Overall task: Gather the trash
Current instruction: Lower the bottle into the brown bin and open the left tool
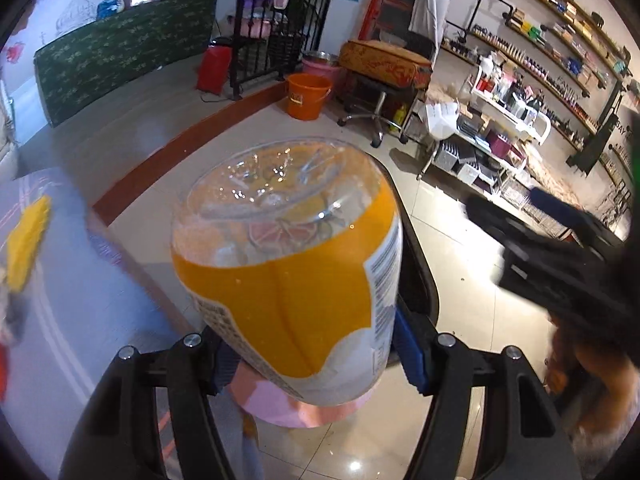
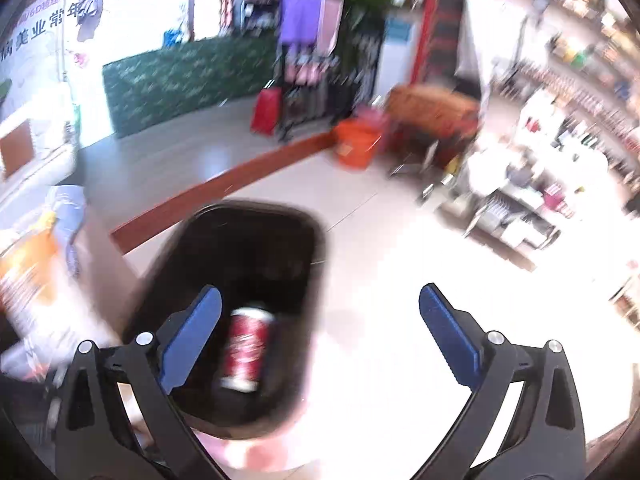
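Observation:
My left gripper (image 1: pixel 316 356) is shut on a clear plastic bottle (image 1: pixel 288 264) with an orange label, its base pointing away from the camera. Just behind the bottle curves the rim of a black bin (image 1: pixel 418 264). In the right wrist view the same black bin (image 2: pixel 240 240) stands below, with a red can (image 2: pixel 246 350) lying inside it. My right gripper (image 2: pixel 320 332) hangs above the bin, open wide, with nothing between its blue pads (image 2: pixel 448 336). It also shows blurred at the right of the left wrist view, one blue pad (image 1: pixel 556 204) visible.
A table (image 1: pixel 80 300) with a pale cloth and a yellow item (image 1: pixel 28 240) lies to the left. A pink surface (image 1: pixel 280 408) sits under the bin. Farther off are an orange bucket (image 1: pixel 306 96), a wheeled stool (image 1: pixel 380 76) and a white shelf cart (image 1: pixel 492 128).

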Available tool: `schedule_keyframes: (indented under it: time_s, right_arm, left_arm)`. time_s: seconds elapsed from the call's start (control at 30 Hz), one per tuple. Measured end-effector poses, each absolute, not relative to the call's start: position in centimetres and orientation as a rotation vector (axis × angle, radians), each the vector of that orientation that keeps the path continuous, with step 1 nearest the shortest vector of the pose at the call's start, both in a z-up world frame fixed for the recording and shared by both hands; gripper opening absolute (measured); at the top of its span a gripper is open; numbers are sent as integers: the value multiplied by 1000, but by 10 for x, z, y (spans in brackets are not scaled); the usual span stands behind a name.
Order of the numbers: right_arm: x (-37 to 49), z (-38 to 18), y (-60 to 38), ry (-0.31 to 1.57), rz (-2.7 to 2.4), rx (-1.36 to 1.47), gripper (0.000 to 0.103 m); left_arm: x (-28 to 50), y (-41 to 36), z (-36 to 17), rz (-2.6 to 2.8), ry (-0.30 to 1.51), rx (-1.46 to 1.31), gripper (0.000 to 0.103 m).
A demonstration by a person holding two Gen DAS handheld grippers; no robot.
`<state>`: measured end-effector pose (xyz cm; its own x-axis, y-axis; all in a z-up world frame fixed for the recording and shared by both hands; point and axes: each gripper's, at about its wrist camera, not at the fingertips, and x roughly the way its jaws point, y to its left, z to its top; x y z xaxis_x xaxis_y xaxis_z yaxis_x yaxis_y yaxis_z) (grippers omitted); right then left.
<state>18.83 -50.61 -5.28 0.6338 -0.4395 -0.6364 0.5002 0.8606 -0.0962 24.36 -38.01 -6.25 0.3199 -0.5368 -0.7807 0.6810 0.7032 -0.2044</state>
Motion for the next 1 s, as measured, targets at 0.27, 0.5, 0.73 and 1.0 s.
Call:
schedule_keyframes:
  time_s: [0.27,0.5,0.73,1.0]
  right_arm:
    - [136,-72,-523,615,-636,126,98]
    - [106,-60,-509,629,-619,164,98]
    - [94,-59,-504,637,-613,206,98]
    - [88,-54,-501,643,-620,215,98]
  left_arm:
    - [279,-435,-100,-781,1047,262,64]
    - [289,-451,-138,-775,1218,304,70]
    - [298,-443,-148,-769,1310,270,86]
    - [280,-411,-114,-833,1223,243,89]
